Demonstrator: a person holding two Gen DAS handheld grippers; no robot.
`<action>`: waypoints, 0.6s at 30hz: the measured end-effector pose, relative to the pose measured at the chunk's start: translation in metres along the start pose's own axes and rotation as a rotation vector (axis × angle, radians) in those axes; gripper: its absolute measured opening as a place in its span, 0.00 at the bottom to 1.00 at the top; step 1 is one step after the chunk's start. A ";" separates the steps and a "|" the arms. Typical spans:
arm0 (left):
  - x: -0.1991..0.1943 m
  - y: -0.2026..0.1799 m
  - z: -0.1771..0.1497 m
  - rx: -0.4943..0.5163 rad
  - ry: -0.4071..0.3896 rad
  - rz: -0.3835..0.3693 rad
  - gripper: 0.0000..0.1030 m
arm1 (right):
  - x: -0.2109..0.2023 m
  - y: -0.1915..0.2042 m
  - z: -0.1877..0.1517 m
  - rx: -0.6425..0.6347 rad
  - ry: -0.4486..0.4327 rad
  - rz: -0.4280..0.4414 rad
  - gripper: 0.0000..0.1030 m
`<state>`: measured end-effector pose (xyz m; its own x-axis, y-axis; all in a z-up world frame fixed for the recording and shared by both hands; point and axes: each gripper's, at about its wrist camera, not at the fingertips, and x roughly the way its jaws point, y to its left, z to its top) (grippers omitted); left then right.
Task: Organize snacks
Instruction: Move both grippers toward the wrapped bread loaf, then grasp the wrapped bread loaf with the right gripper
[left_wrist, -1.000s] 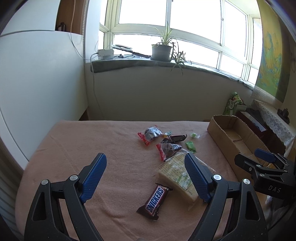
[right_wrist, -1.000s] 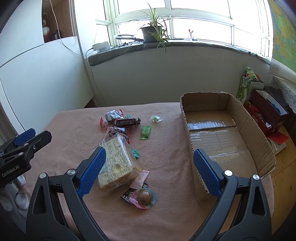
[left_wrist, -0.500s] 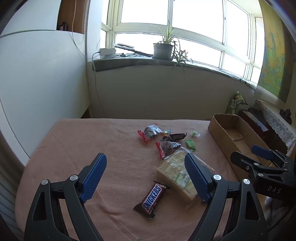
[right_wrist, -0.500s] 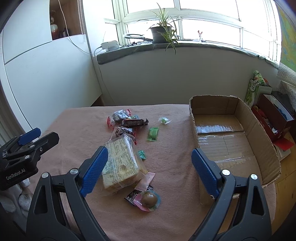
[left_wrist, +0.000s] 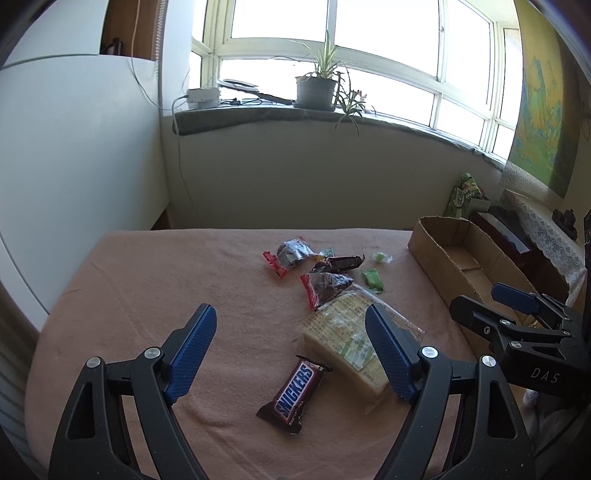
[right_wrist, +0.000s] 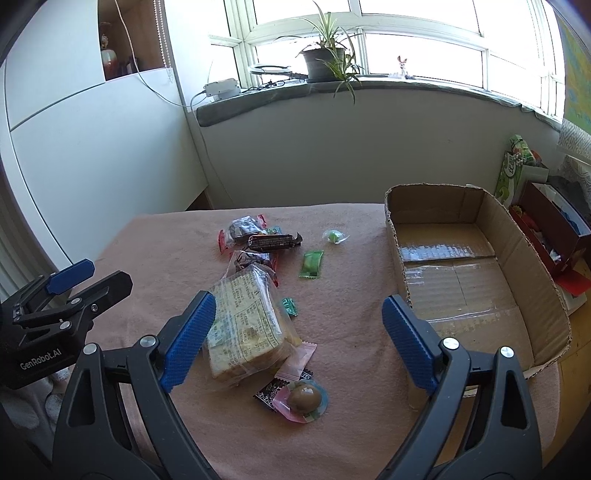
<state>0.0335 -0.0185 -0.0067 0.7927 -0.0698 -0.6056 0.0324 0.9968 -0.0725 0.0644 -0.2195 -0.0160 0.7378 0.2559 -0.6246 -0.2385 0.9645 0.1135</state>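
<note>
Snacks lie scattered on a table under a pink cloth (left_wrist: 166, 280). A Snickers bar (left_wrist: 295, 393) lies nearest, beside a clear bag of sliced bread (left_wrist: 347, 339). Further back are red-ended dark wrappers (left_wrist: 291, 254), a dark bar (left_wrist: 340, 263) and a green packet (left_wrist: 373, 280). My left gripper (left_wrist: 288, 310) hovers above the Snickers bar, its jaws closing with nothing between the pads. My right gripper (right_wrist: 298, 297) is open over the cloth, between the bread bag (right_wrist: 243, 325) and an empty cardboard box (right_wrist: 436, 203). A pink packet (right_wrist: 297, 360) and a round brown sweet (right_wrist: 304, 398) lie in front of it.
The box (left_wrist: 443, 240) takes up the table's right end. A red box and bags (right_wrist: 546, 229) stand beyond the table's right edge. A potted plant (left_wrist: 317, 88) sits on the windowsill behind. White panels close off the left side.
The left gripper's jaws have narrowed slightly. Both views have shifted only a little, and the snacks lie where they were.
</note>
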 end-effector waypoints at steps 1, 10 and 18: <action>0.001 -0.001 0.000 0.000 0.002 -0.001 0.79 | 0.001 0.000 0.000 -0.001 0.003 0.005 0.91; 0.008 -0.007 -0.003 0.006 0.023 -0.017 0.79 | 0.008 -0.004 0.000 -0.009 0.016 0.030 0.91; 0.013 0.003 -0.008 -0.037 0.056 -0.060 0.79 | 0.020 -0.002 0.000 -0.009 0.058 0.090 0.80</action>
<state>0.0396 -0.0164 -0.0211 0.7544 -0.1325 -0.6429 0.0554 0.9888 -0.1388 0.0799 -0.2165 -0.0283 0.6754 0.3370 -0.6560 -0.3083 0.9370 0.1641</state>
